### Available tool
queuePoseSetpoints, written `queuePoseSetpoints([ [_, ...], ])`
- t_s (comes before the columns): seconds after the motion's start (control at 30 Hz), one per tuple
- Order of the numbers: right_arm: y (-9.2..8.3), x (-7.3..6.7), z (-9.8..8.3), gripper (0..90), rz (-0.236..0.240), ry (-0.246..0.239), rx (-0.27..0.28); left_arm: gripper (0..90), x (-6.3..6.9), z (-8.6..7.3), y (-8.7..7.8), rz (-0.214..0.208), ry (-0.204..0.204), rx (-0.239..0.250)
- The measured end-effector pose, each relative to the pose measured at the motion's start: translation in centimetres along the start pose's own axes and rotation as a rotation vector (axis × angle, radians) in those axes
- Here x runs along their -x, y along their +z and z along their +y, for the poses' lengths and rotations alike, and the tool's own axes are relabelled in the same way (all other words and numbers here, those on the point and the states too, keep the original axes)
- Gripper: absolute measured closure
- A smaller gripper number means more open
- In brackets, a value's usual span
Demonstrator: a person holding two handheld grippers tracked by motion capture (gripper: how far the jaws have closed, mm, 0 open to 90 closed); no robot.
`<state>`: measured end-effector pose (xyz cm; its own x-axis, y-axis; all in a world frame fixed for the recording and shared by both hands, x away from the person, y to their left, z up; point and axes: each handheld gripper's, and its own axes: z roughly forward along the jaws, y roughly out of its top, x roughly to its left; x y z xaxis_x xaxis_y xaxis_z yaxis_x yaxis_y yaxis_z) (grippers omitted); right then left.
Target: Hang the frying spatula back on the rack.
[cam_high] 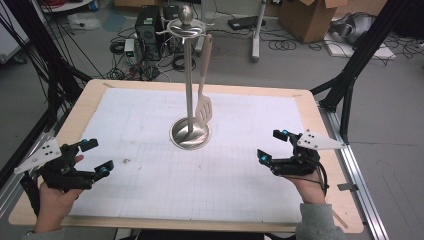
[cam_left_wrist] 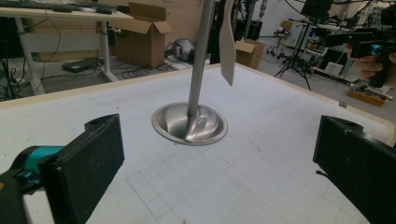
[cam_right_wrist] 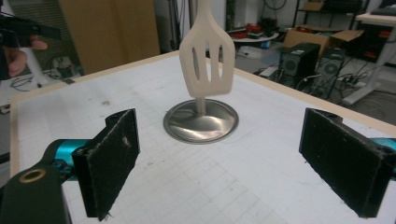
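A steel utensil stand point(cam_high: 189, 75) rises from a round base point(cam_high: 190, 134) at the middle of the table, also seen as the stand point(cam_left_wrist: 200, 60) with its base point(cam_left_wrist: 190, 124) and the base point(cam_right_wrist: 201, 121). A beige slotted spatula point(cam_high: 204, 85) hangs from the stand's top hooks, blade down, just above the base; the spatula point(cam_right_wrist: 207, 65) faces the right gripper view, and the spatula point(cam_left_wrist: 228, 42) shows edge-on. My left gripper point(cam_high: 95, 157) is open at the table's left front. My right gripper point(cam_high: 272, 145) is open at the right front. Neither holds anything.
White gridded paper point(cam_high: 150, 165) covers the wooden table point(cam_high: 90, 92). Beyond the far edge are a computer tower point(cam_high: 148, 25), cables, and cardboard boxes point(cam_high: 312, 15). Black frame posts point(cam_high: 360, 55) stand at the right and left sides.
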<state>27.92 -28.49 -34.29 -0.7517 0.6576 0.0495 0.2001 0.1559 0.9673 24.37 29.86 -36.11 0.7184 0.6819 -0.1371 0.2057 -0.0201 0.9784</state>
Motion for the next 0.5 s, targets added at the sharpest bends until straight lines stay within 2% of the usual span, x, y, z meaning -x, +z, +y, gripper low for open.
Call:
queuePoseSetpoints([
  [0.1,-0.7,0.0,-0.6,11.5,-0.031,0.004,0.015,2.4,0.0,0.0,0.1,0.0,-0.001,-0.002],
  [0.17,-1.3,-0.2,-1.0,11.7,-0.08,-0.009,0.029,2.4,0.0,0.0,0.1,-0.003,-0.001,0.0],
  [0.5,-3.4,-0.1,-2.6,12.0,-0.128,0.006,0.05,2.4,-0.1,0.0,0.5,0.0,-0.005,-0.013],
])
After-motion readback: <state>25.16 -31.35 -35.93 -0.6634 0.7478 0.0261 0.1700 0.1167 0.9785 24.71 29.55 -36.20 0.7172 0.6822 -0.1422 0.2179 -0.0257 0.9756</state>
